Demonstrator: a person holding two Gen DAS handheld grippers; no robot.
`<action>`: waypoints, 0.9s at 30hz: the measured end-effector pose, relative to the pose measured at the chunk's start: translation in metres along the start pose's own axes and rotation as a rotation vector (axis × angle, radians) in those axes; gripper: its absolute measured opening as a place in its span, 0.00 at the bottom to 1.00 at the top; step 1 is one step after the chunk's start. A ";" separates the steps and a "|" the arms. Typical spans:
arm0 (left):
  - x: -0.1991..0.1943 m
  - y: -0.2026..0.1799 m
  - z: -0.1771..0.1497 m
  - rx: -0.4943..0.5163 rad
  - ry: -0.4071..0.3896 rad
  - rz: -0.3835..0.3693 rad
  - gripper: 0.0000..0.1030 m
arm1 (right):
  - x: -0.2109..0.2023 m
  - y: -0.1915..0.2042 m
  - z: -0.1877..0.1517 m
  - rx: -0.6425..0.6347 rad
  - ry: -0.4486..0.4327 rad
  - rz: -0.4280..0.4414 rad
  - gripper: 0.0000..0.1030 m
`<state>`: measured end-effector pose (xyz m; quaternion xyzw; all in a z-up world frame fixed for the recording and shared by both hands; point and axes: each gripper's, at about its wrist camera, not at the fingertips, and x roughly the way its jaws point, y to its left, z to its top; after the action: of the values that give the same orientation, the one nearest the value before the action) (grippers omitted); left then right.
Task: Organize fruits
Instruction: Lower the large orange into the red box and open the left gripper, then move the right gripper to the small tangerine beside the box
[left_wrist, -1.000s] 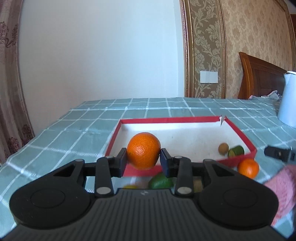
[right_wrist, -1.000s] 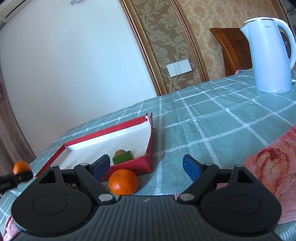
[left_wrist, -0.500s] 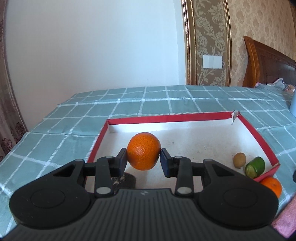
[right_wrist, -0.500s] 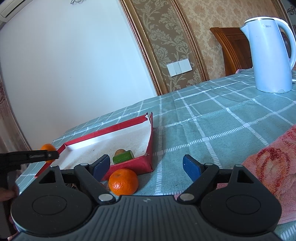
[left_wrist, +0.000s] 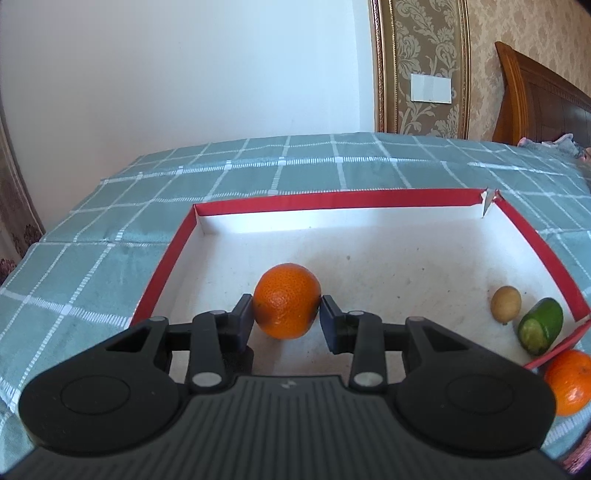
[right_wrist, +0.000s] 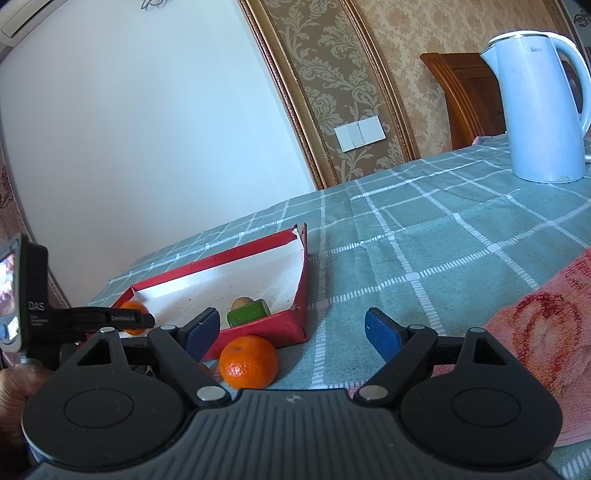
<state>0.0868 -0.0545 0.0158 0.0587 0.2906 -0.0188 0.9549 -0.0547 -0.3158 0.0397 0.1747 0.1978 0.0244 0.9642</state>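
Orange carried over the red box

Left wrist view: the left hand-held gripper (left_wrist: 286, 314) clamps an orange (left_wrist: 287, 300) above the red box (left_wrist: 332, 201). Right wrist view: the right hand-held gripper (right_wrist: 291, 332) stands released above the tabletop (right_wrist: 424, 236); a second orange (right_wrist: 248, 361) lies outside the box.

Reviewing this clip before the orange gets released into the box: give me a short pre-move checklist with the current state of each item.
1. Left gripper shut on the held orange, a pad on each side: ok.
2. Held orange over the white floor of the red box, inside the walls: ok.
3. Orange resting on the floor, not hanging above it: cannot tell.
4. Floor around the orange clear; the small brown fruit and green piece sit apart in the right corner: ok.
5. Right gripper open, holding nothing: ok.
6. All fruit boxed: not ok, the second orange lies outside on the tablecloth.
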 end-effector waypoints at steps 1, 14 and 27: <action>0.000 0.000 0.000 0.002 0.001 -0.002 0.35 | 0.000 0.000 0.000 0.000 0.000 0.001 0.84; -0.024 -0.002 -0.003 0.004 -0.057 0.035 0.72 | -0.001 0.000 0.000 0.001 -0.001 0.001 0.85; -0.088 0.046 -0.039 -0.038 -0.180 0.068 1.00 | -0.004 0.000 0.000 0.012 -0.012 -0.008 0.88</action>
<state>-0.0044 -0.0040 0.0375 0.0485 0.2018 0.0141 0.9781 -0.0583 -0.3166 0.0415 0.1796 0.1926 0.0184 0.9645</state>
